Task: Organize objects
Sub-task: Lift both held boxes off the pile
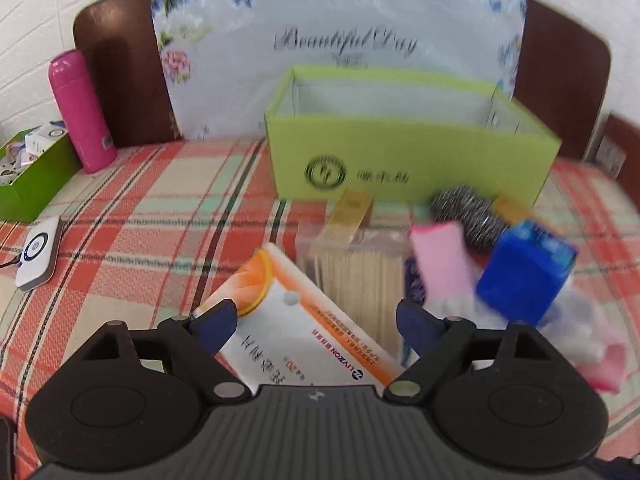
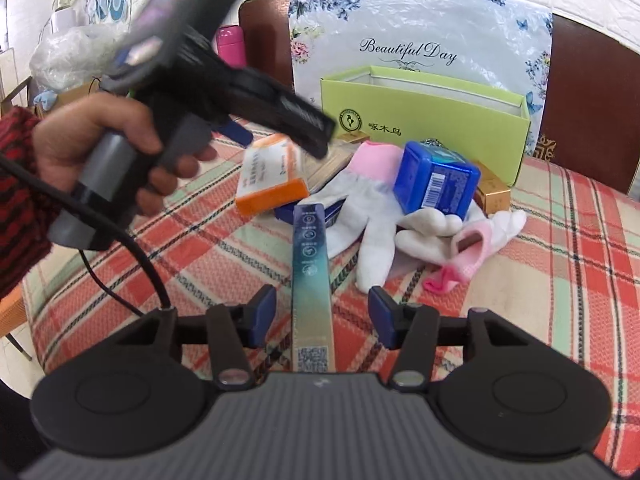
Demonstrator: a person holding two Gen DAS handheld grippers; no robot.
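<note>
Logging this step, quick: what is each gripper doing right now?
Left gripper: jaws open around the orange-and-white medicine box.
Right gripper: jaws open, long teal box between them, ungripped.

My left tool (image 2: 280, 136) is black with blue pads (image 1: 218, 322), a grey handle and black cable; my sleeve (image 2: 16, 196) is red-and-black knit.

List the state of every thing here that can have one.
Left gripper: open, orange-and-white medicine box between its fingers, ungripped.
Right gripper: open, long teal box between its fingers, ungripped.
Yellow-green box: lidless, upright.
Pink flask: upright, capped.
White gloves: crumpled, lying flat.
</note>
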